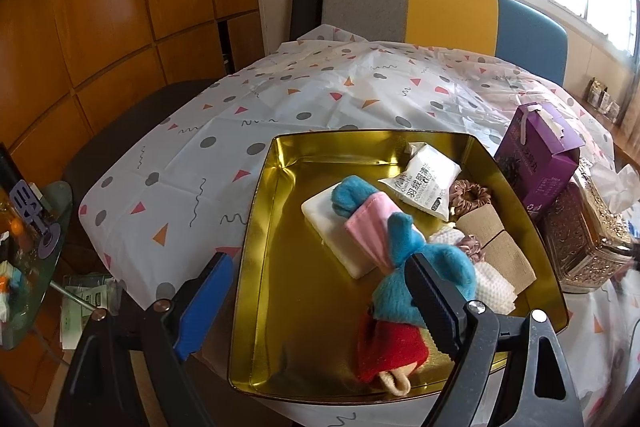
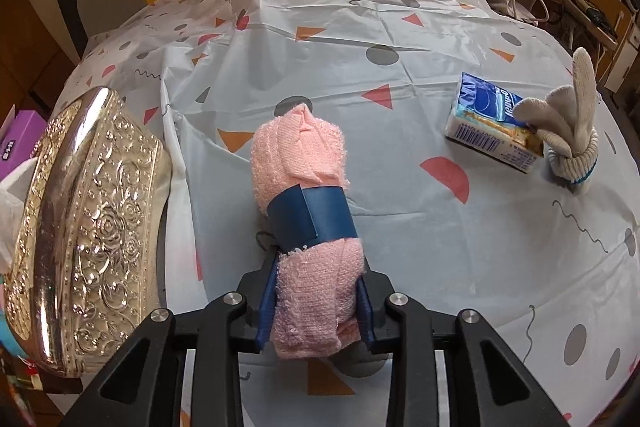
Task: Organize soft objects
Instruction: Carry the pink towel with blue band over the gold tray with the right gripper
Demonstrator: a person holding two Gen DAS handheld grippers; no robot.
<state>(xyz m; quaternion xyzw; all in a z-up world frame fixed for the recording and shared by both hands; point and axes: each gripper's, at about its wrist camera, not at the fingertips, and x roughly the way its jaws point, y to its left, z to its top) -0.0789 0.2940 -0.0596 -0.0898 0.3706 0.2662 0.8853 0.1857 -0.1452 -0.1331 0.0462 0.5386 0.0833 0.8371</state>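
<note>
One rolled pink towel (image 2: 306, 223) with a blue band lies lengthwise, clamped in the right gripper (image 2: 316, 311) low over the tablecloth (image 2: 400, 39); one knotted glove (image 2: 570, 123) and one tissue pack (image 2: 494, 123) lie beyond. The left gripper (image 1: 320, 303) hovers spread wide above the gold tin (image 1: 276, 307), which holds one blue plush toy (image 1: 400, 267).

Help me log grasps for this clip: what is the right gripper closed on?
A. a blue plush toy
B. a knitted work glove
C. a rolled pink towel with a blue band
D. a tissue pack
C: in the right wrist view the right gripper pinches the near end of the rolled pink towel, while the glove and tissue pack lie apart on the tablecloth.
</note>
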